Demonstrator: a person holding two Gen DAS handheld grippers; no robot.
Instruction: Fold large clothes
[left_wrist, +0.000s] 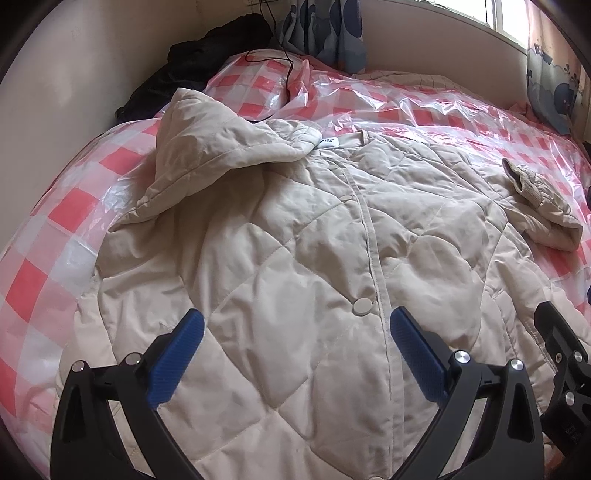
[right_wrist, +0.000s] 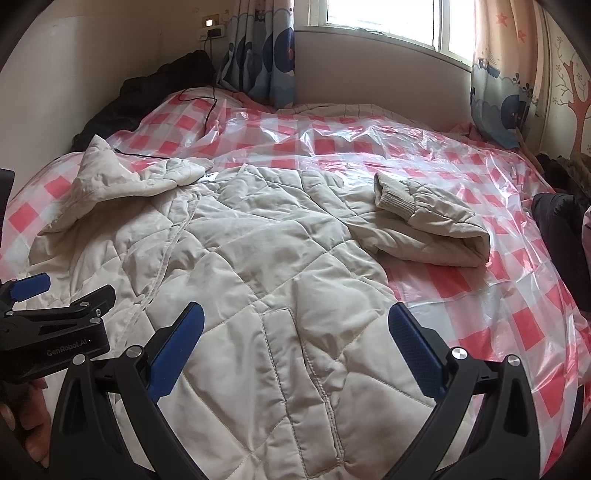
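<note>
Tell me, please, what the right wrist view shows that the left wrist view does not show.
Only the right wrist view shows the jacket's stitched pocket, the wall socket and the tree wall sticker. Only the left wrist view shows the round snap button on the front placket. Both show the beige quilted jacket on the checked plastic sheet, its folded sleeve, and both grippers open above it: left gripper, right gripper.

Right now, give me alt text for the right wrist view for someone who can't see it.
A cream quilted jacket lies spread front-up on a bed covered by red-and-white checked plastic sheeting, one sleeve folded back on itself at the right. The right gripper hovers open above the jacket's hem near a pocket; the left gripper shows at the left edge.
</note>
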